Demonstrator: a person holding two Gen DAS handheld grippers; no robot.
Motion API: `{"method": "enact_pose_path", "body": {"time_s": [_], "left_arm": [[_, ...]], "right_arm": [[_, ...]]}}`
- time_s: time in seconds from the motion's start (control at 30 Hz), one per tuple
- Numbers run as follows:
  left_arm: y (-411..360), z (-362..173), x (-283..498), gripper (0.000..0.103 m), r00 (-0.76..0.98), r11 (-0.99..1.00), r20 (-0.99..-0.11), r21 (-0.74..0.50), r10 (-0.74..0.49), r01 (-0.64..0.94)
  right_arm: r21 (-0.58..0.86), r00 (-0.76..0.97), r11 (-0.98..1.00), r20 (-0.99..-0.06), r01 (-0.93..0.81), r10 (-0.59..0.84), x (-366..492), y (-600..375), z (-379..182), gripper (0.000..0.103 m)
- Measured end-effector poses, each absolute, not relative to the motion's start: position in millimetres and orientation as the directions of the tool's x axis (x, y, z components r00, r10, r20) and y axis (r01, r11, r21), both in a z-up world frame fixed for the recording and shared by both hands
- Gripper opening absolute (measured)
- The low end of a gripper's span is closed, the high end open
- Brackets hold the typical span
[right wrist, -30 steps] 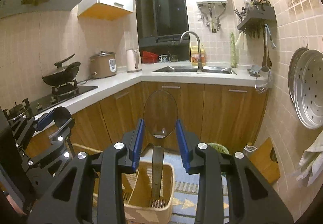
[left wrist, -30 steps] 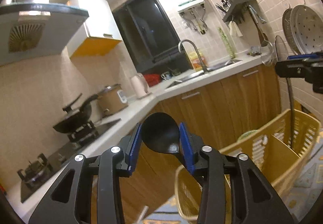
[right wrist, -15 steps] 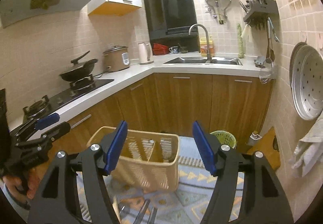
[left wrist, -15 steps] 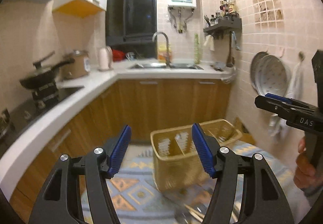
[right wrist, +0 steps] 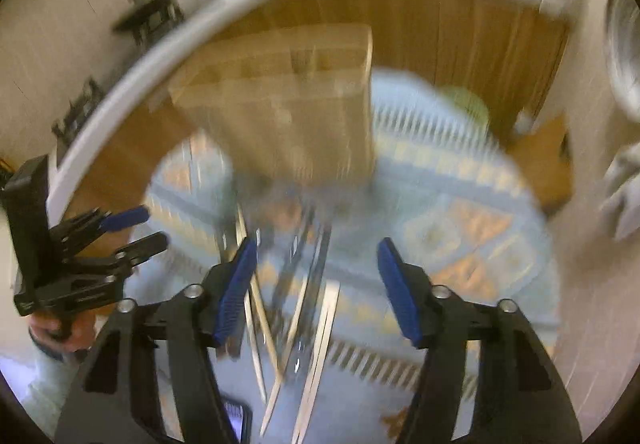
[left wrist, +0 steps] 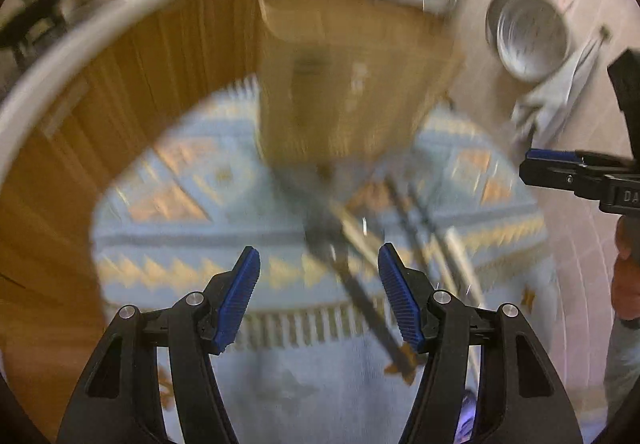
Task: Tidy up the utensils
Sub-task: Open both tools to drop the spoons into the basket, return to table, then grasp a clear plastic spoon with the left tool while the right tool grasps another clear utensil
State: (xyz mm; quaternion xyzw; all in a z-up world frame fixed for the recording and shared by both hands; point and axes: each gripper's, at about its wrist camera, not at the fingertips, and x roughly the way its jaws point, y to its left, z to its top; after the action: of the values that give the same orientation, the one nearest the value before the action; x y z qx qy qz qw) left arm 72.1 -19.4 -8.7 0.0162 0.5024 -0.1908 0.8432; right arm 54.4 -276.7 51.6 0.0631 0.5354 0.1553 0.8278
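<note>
Grippers, left [left wrist: 319, 292] and right [right wrist: 314, 290], angle downward over utensils [right wrist: 308, 284], empty jaws closing.

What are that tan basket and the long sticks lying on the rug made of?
The basket looks like matte beige plastic, with slotted walls, though blur hides detail. The pale sticks look like wood or bamboo chopsticks; the darker shiny utensils beside them glint like metal.

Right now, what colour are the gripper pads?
Blue, ribbed pads, clearest in the left wrist view.
</note>
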Motion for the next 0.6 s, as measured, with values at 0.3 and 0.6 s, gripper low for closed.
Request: {"method": "enact_pose_path", "body": {"time_s": [0.3,0.6], "left_arm": [[-54.9,-61.5,82.1,0.047,0.409,0.944,-0.896,-0.033,-0.174,0.328],[-68.6,-69.4,73.6,0.047,0.48,0.93,-0.869,0.073,-0.118,0.36]], "right_arm": [[0.281,0.215,0.945,-0.925,-0.169,0.314,59.5,-267.3,-5.7,0.045],[0.306,0.127,0.939,-0.937,-0.155,0.326,74.0,-250.5,-33.9,0.042]]}}
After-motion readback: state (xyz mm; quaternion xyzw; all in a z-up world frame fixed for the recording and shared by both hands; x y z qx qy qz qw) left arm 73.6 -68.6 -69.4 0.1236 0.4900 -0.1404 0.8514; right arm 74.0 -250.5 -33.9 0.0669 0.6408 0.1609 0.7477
